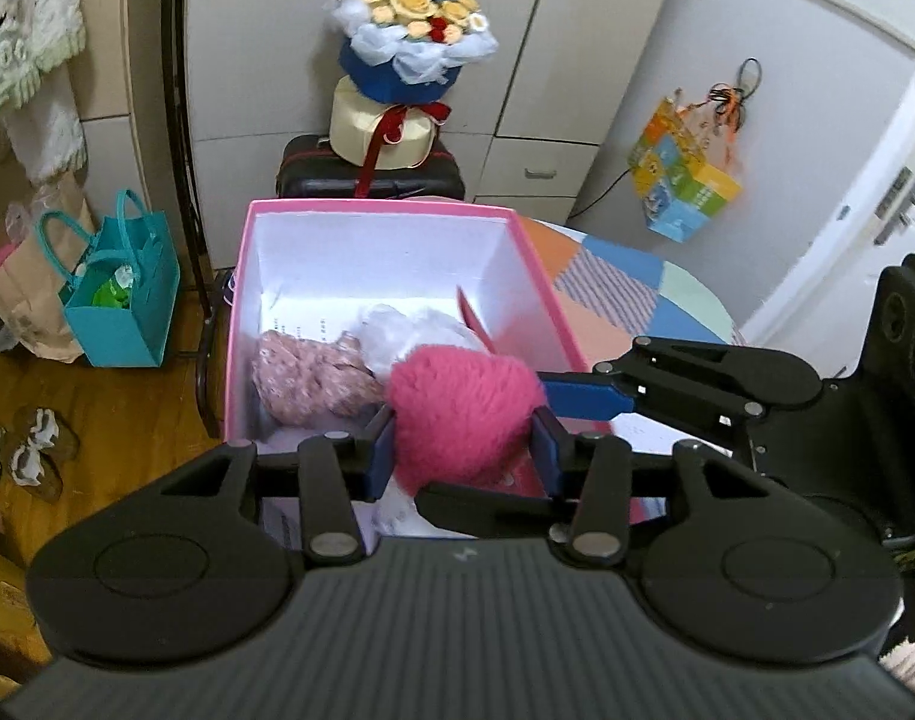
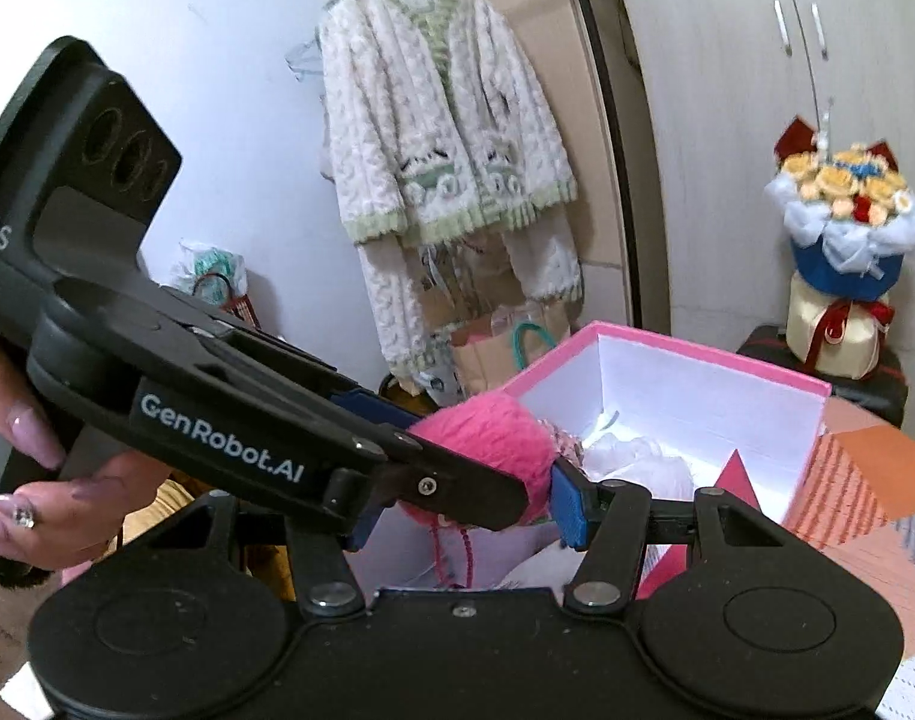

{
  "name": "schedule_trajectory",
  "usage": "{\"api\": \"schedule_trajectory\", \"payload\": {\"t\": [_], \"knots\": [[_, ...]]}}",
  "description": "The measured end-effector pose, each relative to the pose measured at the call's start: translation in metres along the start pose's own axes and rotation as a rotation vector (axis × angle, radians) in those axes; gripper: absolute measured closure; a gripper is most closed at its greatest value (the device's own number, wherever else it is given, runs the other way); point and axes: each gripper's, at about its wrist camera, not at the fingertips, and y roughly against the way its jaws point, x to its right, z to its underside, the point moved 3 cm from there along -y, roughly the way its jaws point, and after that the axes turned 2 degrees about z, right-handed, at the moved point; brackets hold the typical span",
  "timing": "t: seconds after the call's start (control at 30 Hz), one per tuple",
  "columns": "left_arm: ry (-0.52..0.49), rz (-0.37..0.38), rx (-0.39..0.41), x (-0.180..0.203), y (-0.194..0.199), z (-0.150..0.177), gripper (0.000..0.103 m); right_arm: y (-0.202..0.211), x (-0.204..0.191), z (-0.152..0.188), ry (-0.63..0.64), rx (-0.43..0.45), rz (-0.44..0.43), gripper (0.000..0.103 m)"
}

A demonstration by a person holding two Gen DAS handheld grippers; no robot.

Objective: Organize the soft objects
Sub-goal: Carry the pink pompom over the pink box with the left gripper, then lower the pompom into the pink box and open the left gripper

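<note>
A fluffy hot-pink soft item hangs over the near end of an open pink box with white walls. My left gripper is shut on it, blue pads pressing on both sides. My right gripper reaches in from the right and grips the same item. In the right wrist view its right pad touches the fluff, while the left gripper hides its other pad. Inside the box lie a pink floral cloth and a white fluffy thing.
The box stands on a patchwork-covered surface. A teal bag and slippers are on the wooden floor at left. A bouquet tops a dark suitcase behind the box. A cardigan hangs on the wall.
</note>
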Motion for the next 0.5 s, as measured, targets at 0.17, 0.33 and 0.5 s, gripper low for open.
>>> {"api": "schedule_trajectory", "payload": {"t": [0.17, 0.33, 0.5], "knots": [[0.013, 0.006, 0.0, -0.016, -0.024, -0.003, 0.059, -0.027, 0.014, 0.0, -0.01, -0.062, 0.03, 0.04], [0.003, -0.007, 0.002, -0.023, -0.037, 0.0, 0.059, -0.041, 0.016, 0.001, 0.03, -0.101, 0.054, 0.04], [-0.006, -0.023, 0.013, -0.026, -0.037, 0.002, 0.055, -0.046, 0.01, 0.001, 0.08, -0.126, 0.08, 0.04]]}}
